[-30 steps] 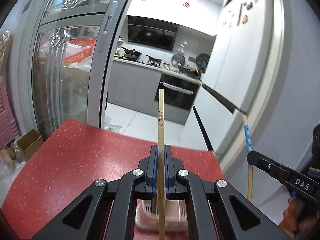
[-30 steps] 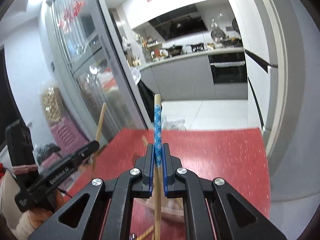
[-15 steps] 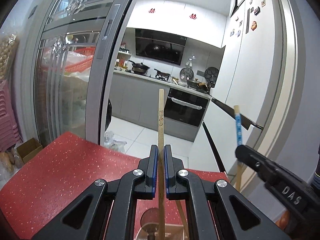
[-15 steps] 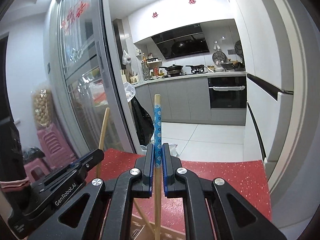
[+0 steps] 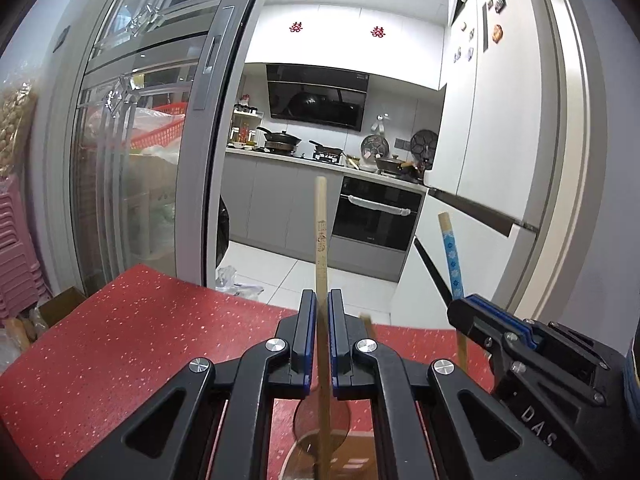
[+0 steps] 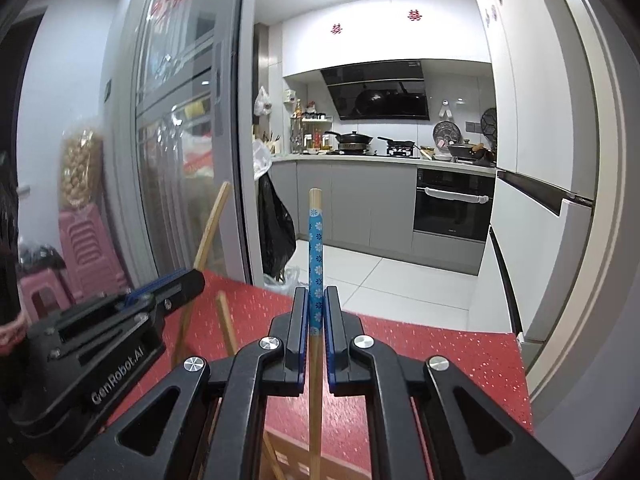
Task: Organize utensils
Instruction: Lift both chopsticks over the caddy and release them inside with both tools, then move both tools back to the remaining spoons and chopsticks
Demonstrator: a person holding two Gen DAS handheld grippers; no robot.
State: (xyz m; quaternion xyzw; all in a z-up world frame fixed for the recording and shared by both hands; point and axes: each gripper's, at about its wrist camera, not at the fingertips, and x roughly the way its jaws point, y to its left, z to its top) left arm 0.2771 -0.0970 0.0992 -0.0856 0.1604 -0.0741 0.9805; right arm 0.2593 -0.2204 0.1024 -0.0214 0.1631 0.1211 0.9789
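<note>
My left gripper (image 5: 321,300) is shut on a plain wooden chopstick (image 5: 320,236) that stands upright over the red table (image 5: 120,340). My right gripper (image 6: 316,300) is shut on a chopstick with a blue flowered band (image 6: 316,240), also upright. In the left wrist view the right gripper (image 5: 464,306) is close by on the right with the blue chopstick (image 5: 450,248). The right wrist view has the left gripper (image 6: 196,276) at left with its plain chopstick (image 6: 212,220). A holder (image 6: 288,452) sits below the jaws, mostly hidden, with another chopstick (image 6: 226,324) sticking out of it.
The red table's far edge (image 6: 440,322) lies just ahead, with the kitchen floor beyond. A glass sliding door (image 5: 132,160) stands at left, a white fridge (image 5: 500,140) at right. Pink stools (image 6: 84,248) are stacked at the far left. A round spoon-like shape (image 5: 320,420) shows under the left jaws.
Both grippers have sunk toward the table and tipped more level, each still holding its chopstick. The holder has slid toward the bottom of both views. The two grippers have come closer together.
</note>
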